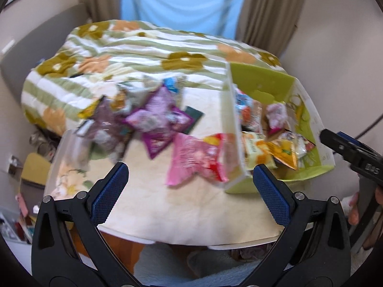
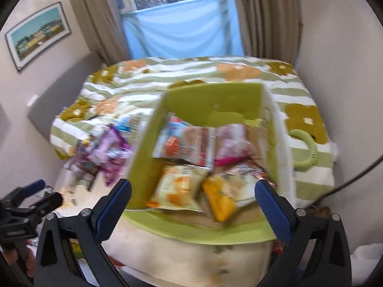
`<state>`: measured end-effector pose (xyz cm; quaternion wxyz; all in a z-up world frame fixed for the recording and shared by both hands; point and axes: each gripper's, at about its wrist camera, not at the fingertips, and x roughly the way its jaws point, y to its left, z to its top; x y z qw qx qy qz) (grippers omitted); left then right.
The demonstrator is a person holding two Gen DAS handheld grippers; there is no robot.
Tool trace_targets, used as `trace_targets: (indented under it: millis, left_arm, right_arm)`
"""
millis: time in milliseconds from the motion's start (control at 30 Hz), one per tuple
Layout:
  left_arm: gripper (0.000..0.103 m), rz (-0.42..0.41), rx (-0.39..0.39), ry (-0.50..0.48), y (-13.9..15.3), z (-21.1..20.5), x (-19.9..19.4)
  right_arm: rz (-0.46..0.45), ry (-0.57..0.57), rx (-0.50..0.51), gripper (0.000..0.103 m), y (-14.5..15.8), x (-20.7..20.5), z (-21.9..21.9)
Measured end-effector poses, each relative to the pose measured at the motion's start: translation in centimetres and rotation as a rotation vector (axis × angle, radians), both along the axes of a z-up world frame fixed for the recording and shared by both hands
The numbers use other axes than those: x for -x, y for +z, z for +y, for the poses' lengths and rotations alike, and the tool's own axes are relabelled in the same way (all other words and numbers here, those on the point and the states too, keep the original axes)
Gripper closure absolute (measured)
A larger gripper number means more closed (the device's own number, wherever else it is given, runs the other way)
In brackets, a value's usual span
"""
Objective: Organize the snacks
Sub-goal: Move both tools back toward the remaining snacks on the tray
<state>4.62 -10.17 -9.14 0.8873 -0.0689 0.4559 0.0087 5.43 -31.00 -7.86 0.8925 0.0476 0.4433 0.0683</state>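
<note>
Left tool (image 1: pixel 190 178), seen from its own camera, hangs spread wide and empty above the near edge of the desk (image 1: pixel 167 215), its blue pads well apart. Ahead of it lies a loose heap of snacks (image 1: pixel 148 122) on the cream cloth, mostly purple packs, with a pink pack (image 1: pixel 195 161) nearest and just beside the left wall of the green box (image 1: pixel 263 81). Box contents show at right: several packs, orange and white among them. At the far right edge the right tool (image 1: pixel 347 148) pokes in, too little of it visible here to judge its jaws. From the right wrist view, the right tool (image 2: pixel 194 186) is also spread and holding nothing, poised over the open box (image 2: pixel 215 95), which already holds about 4 packs (image 2: pixel 182 186). The heap (image 2: pixel 105 153) sits left of the box, outside it, and the left tool (image 2: pixel 33 198) shows low at the left. Both views are blurred, so labels cannot be read. Sorting looks partly done, with most packs still outside. Risks from here: slick, puffy packs could slip from a shallow pinch; a hard squeeze could crush what is inside; a tool reaching for the pink pack could bump the box wall and shove the light box; packs near the desk edge could be swept off.
</note>
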Motion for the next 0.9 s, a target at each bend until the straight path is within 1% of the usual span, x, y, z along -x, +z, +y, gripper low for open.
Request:
trace_targets:
  millis: [100, 167, 267, 333, 433, 633, 800, 900]
  left_arm:
    - [0.0, -0.02, 0.005, 0.029, 0.5, 2.9, 0.4]
    - [0.0, -0.029, 0.007, 0.031, 0.7, 4.5, 0.2]
    - [0.0, -0.03, 0.009, 0.002, 0.6, 7.1, -0.7]
    - [0.0, -0.012, 0.01, -0.027, 0.3, 8.4, -1.9]
    - [0.0, 0.014, 0.011, -0.088, -0.3, 10.2, -3.7]
    - [0.0, 0.052, 0.008, -0.24, -1.6, 12.7, -7.7]
    - [0.0, 0.065, 0.011, -0.371, -2.9, 12.9, -10.8]
    - [0.0, 0.081, 0.007, -0.437, -3.9, 12.5, -12.4]
  right_arm:
    - [-0.01, 0.013, -0.028, 0.0, 0.4, 0.2, 2.6]
    - [-0.016, 0.016, -0.031, 0.0, 0.5, 0.3, 4.7]
    - [-0.011, 0.002, -0.032, 0.0, -0.2, 0.2, 7.3]
    - [0.011, -0.024, -0.039, 0.0, -0.9, 0.0, 8.9]
    - [0.038, -0.079, -0.076, 0.0, -2.0, -0.2, 11.0]
    - [0.062, -0.205, -0.075, 0.001, -3.8, -0.4, 14.6]
    - [0.083, -0.355, -0.089, 0.001, -5.6, 0.3, 16.5]
    - [0.106, -0.449, -0.124, 0.001, -7.2, 1.0, 17.1]
